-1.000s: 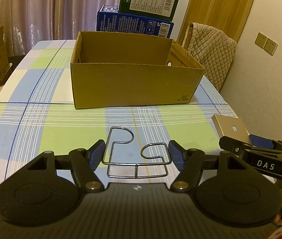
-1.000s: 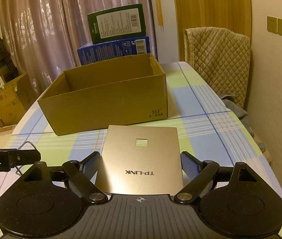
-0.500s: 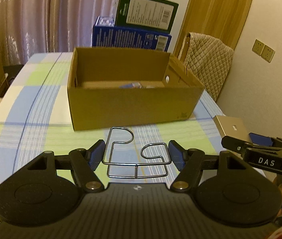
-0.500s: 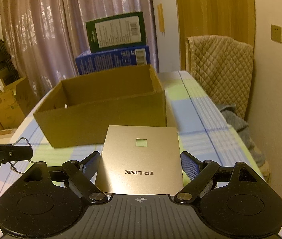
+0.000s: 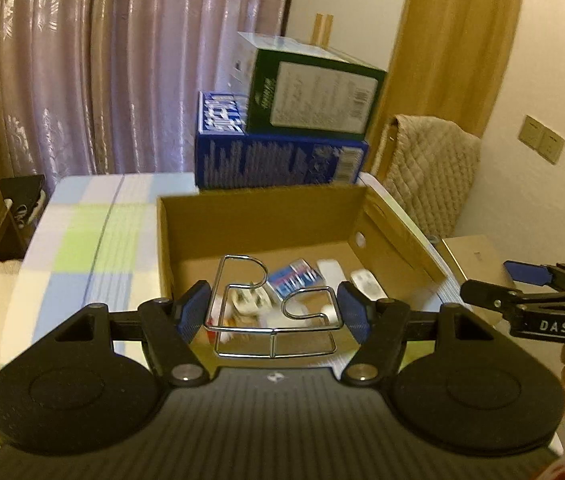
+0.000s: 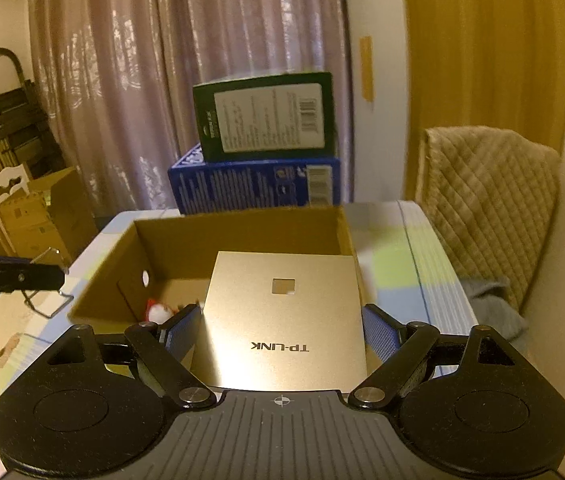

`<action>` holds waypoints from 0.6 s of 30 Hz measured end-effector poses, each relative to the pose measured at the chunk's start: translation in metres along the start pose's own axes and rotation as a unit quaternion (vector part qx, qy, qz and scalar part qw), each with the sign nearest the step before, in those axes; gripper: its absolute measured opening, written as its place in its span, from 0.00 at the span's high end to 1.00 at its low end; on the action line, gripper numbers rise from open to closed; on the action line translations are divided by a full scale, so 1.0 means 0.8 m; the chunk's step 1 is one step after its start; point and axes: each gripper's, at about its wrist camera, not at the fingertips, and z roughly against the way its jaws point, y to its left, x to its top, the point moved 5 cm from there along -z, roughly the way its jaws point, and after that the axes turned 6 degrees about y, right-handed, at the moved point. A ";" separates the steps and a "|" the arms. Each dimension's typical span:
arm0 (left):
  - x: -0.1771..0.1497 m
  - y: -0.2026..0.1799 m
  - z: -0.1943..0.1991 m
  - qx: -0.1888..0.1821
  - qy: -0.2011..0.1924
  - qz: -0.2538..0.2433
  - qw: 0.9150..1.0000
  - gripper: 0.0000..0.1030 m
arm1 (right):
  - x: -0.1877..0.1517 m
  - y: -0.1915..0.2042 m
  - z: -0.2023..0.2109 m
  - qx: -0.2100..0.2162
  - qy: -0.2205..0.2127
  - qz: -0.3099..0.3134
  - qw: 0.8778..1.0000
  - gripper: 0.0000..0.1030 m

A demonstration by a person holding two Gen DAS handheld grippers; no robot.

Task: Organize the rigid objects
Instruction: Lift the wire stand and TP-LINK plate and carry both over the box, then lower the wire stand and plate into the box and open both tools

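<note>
dropping both pieces into the box

since both loads hang over the cardboard box (image 5: 258,216), lower before letting go. right gripper (image 6: 282,334) pinches the gold tp-link plate (image 6: 282,320); left gripper (image 5: 273,312) is clamped on the wire rack (image 5: 272,320), so set it clear of the small items (image 5: 298,276) inside.

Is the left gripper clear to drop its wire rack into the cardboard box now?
Probably yes. The left gripper holds the wire rack above the open cardboard box, with nothing between them. Small items already lie on the box floor.
</note>
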 end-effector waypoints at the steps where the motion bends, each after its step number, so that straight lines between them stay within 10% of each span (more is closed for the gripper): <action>1: 0.008 0.002 -0.006 0.003 0.000 -0.002 1.000 0.37 | 0.008 0.000 -0.008 0.000 0.002 0.004 1.000 0.19; 18: 0.024 0.012 -0.107 0.014 0.057 -0.019 0.998 0.37 | 0.042 -0.015 -0.114 0.007 0.062 -0.001 0.998 0.19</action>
